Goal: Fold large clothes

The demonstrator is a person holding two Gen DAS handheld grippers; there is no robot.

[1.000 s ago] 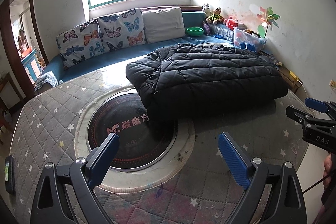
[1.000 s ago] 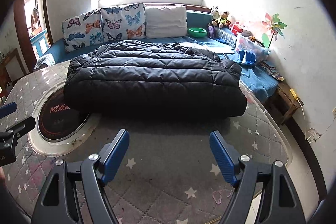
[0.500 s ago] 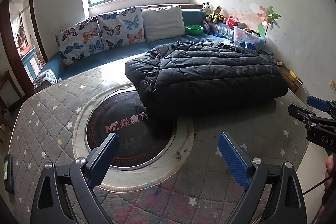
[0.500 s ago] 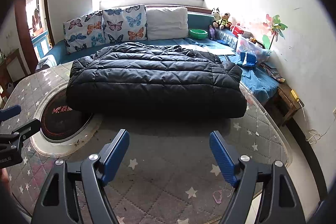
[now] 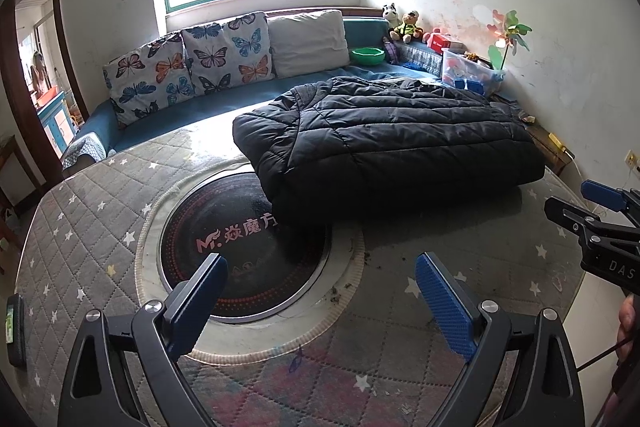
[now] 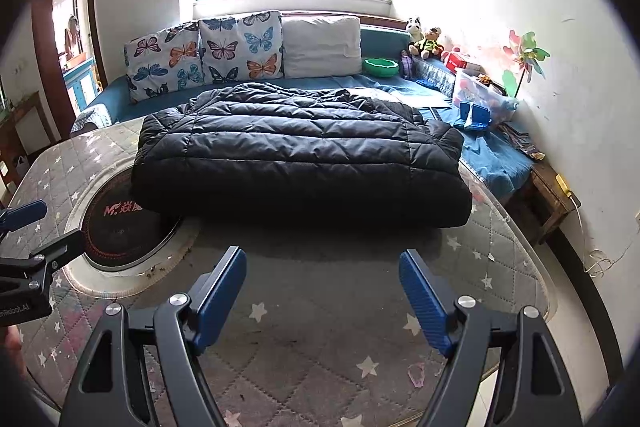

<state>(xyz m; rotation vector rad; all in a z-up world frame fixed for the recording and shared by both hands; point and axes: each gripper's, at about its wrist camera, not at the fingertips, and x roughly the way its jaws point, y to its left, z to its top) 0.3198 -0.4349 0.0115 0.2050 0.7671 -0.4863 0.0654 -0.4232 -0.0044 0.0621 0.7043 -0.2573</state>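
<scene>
A big black puffy jacket (image 6: 300, 155) lies folded into a thick block on the gray star-quilted bench (image 6: 320, 347), at its far side. Its long side runs left to right, and its left end covers part of a round black plate (image 5: 244, 251) set in the bench. Behind it are butterfly pillows (image 6: 204, 55), a white pillow (image 6: 322, 47) and a green bowl (image 6: 381, 66). The left claw (image 5: 320, 301) and right claw (image 6: 322, 293) are both spread wide, holding nothing, near the jacket.
</scene>
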